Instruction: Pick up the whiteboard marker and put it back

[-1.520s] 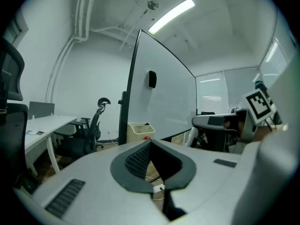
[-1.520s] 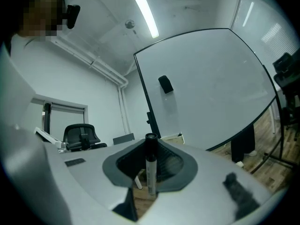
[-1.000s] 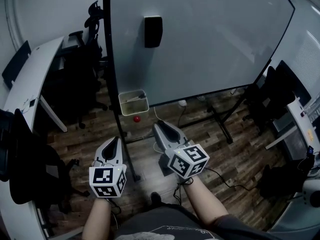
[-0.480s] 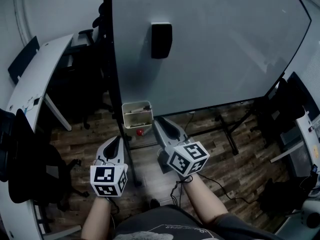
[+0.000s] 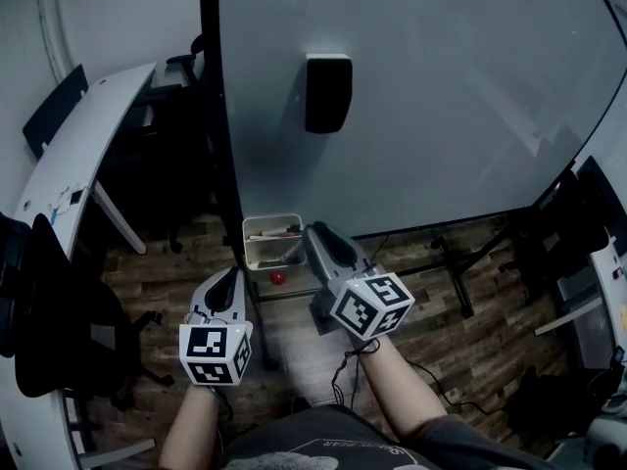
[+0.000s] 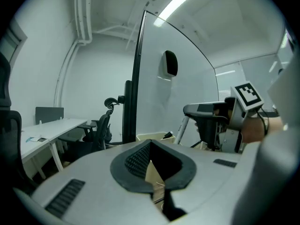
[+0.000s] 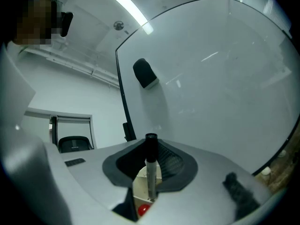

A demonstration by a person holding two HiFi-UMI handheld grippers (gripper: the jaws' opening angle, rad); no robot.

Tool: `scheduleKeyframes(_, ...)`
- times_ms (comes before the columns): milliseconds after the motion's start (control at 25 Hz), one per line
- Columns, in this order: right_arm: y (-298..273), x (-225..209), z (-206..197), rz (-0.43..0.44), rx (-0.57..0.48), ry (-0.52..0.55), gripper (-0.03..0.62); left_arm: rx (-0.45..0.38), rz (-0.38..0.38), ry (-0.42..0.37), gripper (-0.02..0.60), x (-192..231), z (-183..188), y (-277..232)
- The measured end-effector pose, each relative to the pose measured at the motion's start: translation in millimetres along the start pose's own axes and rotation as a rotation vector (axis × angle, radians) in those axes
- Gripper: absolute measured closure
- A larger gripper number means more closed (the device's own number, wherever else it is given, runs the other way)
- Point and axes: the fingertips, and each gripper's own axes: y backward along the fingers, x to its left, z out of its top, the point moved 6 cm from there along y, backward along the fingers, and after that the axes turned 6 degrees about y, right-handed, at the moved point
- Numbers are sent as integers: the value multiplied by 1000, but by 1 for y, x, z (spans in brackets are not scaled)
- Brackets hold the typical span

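My right gripper is shut on a whiteboard marker, which stands upright between the pads with its black cap on top. In the head view this gripper hangs level beside the right edge of a cream tray that holds other markers and hangs under the whiteboard. My left gripper is lower left of the tray; its fingertips meet with nothing between them. The left gripper view also shows the held marker as a pale stick.
A black eraser sticks to the whiteboard above the tray. A red ball lies below the tray. The board's black post and stand legs are close. A white desk and dark chairs are at left.
Both grippers have moved forward toward the whiteboard. The tray and the eraser now sit lower and nearer in the head view. The right gripper's tips have come level with the tray.
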Motion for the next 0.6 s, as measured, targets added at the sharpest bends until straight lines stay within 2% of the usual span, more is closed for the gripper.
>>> scheduleKeyframes(600,-12,-16,-51,6,87,17,514,36,31,14,569,7,-12,-13)
